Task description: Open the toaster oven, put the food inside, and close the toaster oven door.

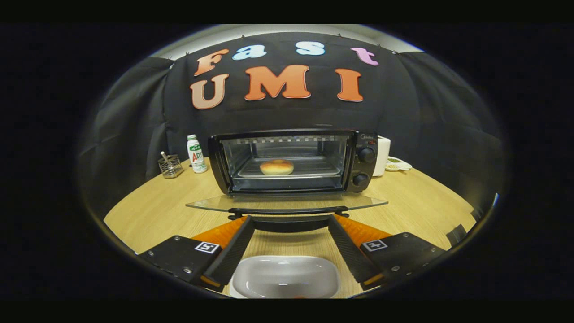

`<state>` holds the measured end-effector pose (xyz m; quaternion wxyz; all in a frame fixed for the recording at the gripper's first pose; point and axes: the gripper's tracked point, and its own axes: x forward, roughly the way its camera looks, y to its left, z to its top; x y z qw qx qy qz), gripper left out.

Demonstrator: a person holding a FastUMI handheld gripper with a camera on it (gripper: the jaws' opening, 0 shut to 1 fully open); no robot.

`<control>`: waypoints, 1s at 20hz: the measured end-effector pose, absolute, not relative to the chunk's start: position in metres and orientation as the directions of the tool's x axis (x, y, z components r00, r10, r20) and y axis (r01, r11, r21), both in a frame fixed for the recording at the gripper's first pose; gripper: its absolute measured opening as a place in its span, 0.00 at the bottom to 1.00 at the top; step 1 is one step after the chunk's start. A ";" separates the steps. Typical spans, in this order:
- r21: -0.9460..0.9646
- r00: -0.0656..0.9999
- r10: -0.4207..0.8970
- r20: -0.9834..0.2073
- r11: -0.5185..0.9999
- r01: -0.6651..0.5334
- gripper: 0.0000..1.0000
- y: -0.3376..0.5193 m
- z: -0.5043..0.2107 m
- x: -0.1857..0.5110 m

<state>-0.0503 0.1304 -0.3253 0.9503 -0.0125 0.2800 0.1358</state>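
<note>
A: Where are your fingers, and is there room around them?

B: Your gripper (pixel 289 220) is spread wide with nothing held; the ribbed black pads (pixel 233 252) flare apart, tips just under the dark handle bar (pixel 287 211) of the toaster oven's dropped glass door (pixel 287 202). I can't tell whether they touch the bar. The door lies flat, its thin front edge reaching toward you over the pale wood-grain round table (pixel 152 211).

A: And the food?

B: The round golden-brown bun (pixel 276 167) sits on the shiny metal tray (pixel 323 169) inside the black boxy toaster oven (pixel 293 161), well beyond your fingers (the tray's front lip is bare on both sides of it). Two black knobs (pixel 366 154) stack on the oven's right panel.

A: What crowds the sides?

B: Far left, a white plastic bottle with a green cap (pixel 196 154) stands just beside the oven, with a small wire-mesh holder (pixel 170 166) left of it. Far right, a white rounded container (pixel 382 154) stands close against the oven, and a small white dish (pixel 398 164) lies past it. Nearest you, between your fingers, is a glossy white rounded-rectangle plate (pixel 287 276). Open tabletop shows left and right of the door.
</note>
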 end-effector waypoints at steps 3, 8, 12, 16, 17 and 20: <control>0.051 0.813 0.253 -0.525 0.962 -0.267 1.00 0.133 -0.314 -0.041; 0.070 0.829 0.257 -0.497 0.964 -0.257 1.00 0.139 -0.295 -0.018; 0.087 0.847 0.264 -0.461 0.963 -0.254 1.00 0.149 -0.277 0.015; 0.083 0.851 0.266 -0.452 0.963 -0.257 1.00 0.163 -0.273 0.050; 0.083 0.853 0.267 -0.449 0.962 -0.258 1.00 0.167 -0.272 0.057; 0.084 0.855 0.275 -0.439 0.960 -0.266 1.00 0.174 -0.271 0.068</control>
